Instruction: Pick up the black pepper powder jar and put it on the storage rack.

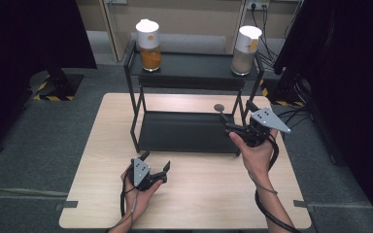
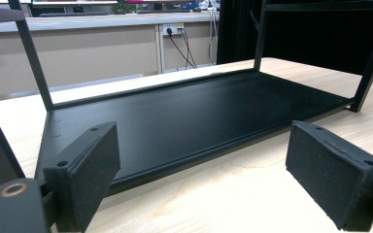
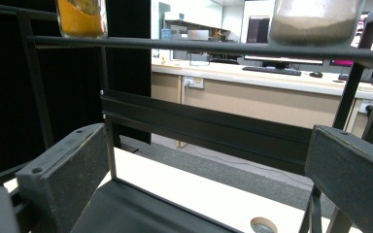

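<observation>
A black two-tier metal rack (image 1: 189, 131) stands on the far half of the light wooden surface (image 1: 102, 194), its back legs at the far edge. On the rack's top shelf (image 1: 194, 65) a glass jar of orange powder (image 1: 149, 41) with a white lid sits at the left end, and a glass jar of pale grey-beige powder (image 1: 245, 48), also white-lidded, sits at the right end; the two are well apart. The rack's lower shelf (image 2: 199, 111) lies flat on the surface and carries nothing. A small round grey disc (image 1: 219, 108) is set into the surface behind the rack, near its right back leg.

The left tongs (image 1: 156, 165) are held low over the near half of the surface, just in front of the rack's lower shelf toward its left front corner. Their two padded jaws stand wide apart with nothing between them, and the left gripper view looks between them across the lower shelf.

The right tongs (image 1: 233, 124) are raised at the rack's right end, beside its front right leg. Their jaws are likewise spread and grip nothing. In the right gripper view they point through the rack under the top shelf, with the two jars' bases above.
</observation>
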